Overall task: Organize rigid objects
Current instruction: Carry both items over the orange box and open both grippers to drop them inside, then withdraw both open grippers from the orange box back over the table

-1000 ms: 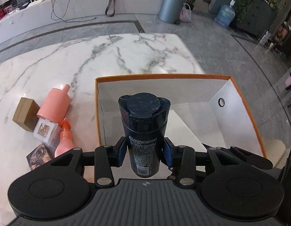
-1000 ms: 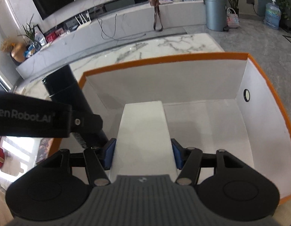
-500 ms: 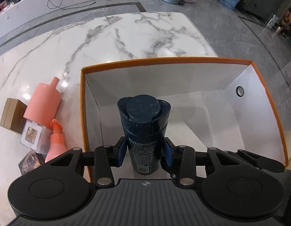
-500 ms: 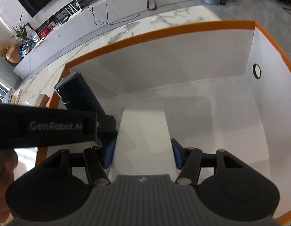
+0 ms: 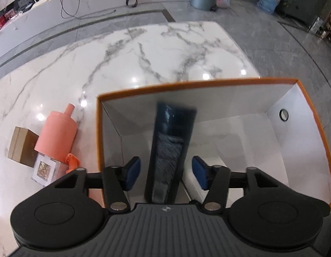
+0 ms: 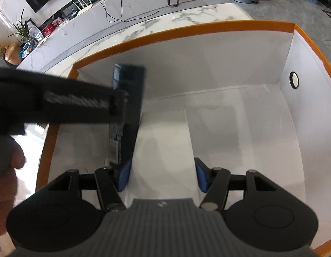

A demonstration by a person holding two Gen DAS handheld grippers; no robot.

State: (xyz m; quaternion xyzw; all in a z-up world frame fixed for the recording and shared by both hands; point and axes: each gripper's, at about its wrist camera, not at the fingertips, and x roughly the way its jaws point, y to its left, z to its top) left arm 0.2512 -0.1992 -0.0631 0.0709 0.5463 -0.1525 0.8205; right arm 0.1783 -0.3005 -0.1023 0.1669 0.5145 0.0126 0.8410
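1. Handling the dark bottle [image 5: 171,145]: it sits between the pads of the left gripper [image 5: 166,172], which are spread wide with a clear gap on each side. The bottle is motion-blurred inside the orange-rimmed box [image 5: 310,115], near its left wall; whether it has come to rest on the box floor cannot be told.
2. The bottle looks like rigid plastic, smooth and likely slippery. If re-gripping, pinch mid-body across the label, below the cap.
3. The right gripper [image 6: 163,177] is pinching the white box [image 6: 164,150] at its sides, low inside the same container and just beside the bottle.
4. The white box appears to be light, stiff cardboard; moderate pressure on flat side faces should suffice.
5. Outside, a pink bottle [image 5: 56,137] and brown box [image 5: 22,145] lie on the marble table [image 5: 165,49].
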